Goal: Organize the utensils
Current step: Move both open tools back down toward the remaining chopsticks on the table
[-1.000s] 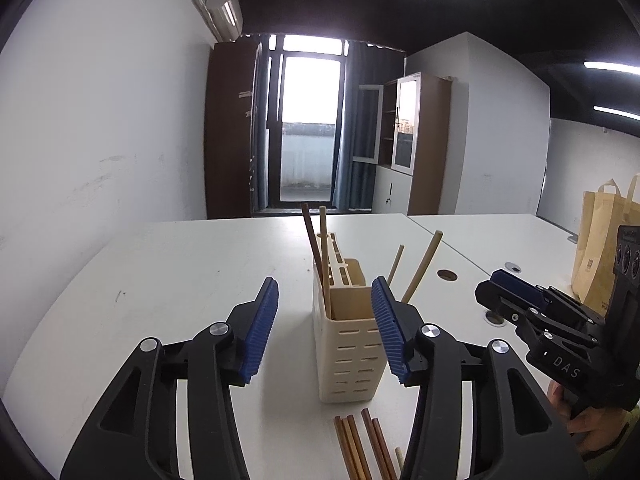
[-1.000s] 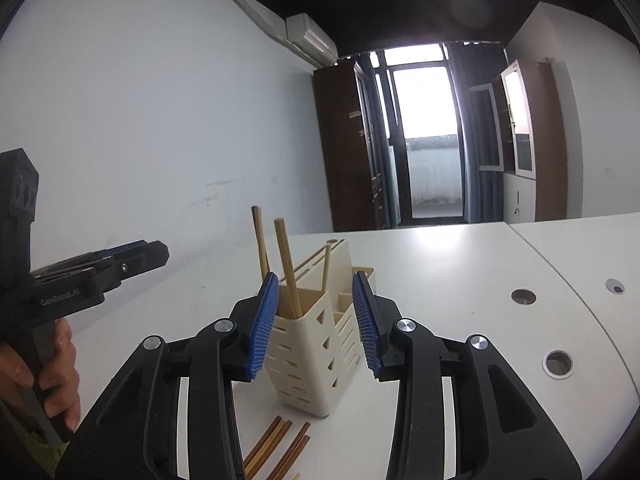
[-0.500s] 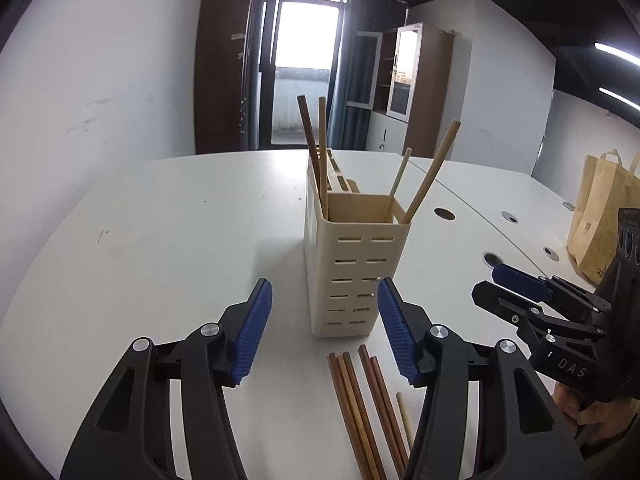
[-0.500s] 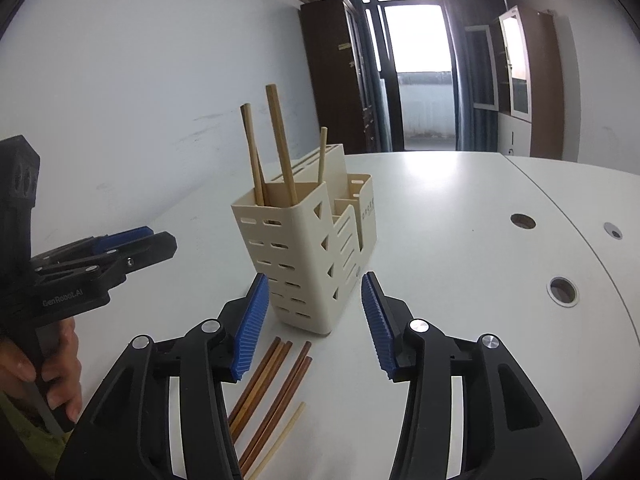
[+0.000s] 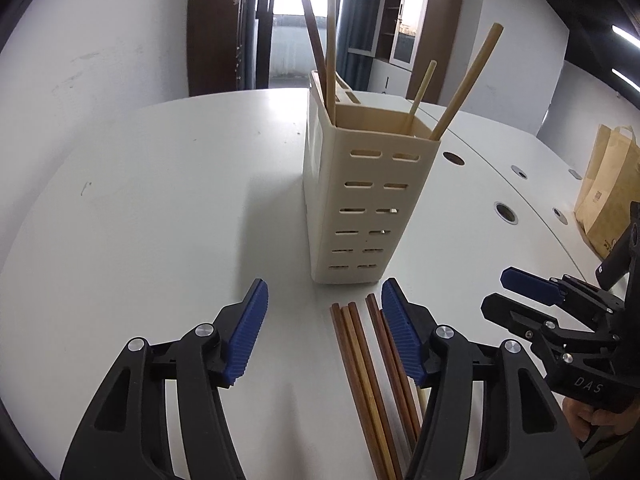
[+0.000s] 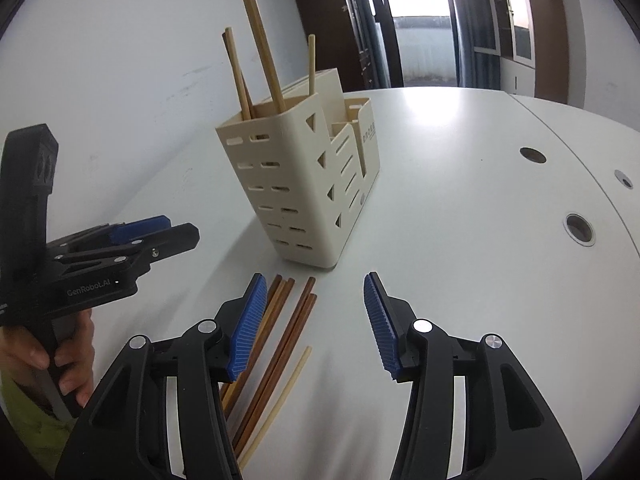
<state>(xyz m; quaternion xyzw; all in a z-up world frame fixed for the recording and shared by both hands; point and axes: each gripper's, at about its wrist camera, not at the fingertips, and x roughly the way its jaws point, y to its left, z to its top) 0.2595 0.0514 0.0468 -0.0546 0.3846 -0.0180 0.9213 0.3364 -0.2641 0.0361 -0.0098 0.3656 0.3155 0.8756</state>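
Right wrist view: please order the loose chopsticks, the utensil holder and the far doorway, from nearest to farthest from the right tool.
1. Loose chopsticks: flat on the table, beside the left finger of the right tool.
2. Utensil holder: upright just beyond the chopstick tips, slightly to the left.
3. Doorway: across the room, past the table's far edge.

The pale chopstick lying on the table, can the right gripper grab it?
Probably yes. The right gripper is open and empty, and the pale chopstick lies uncovered beside the brown chopsticks, with nothing in between.
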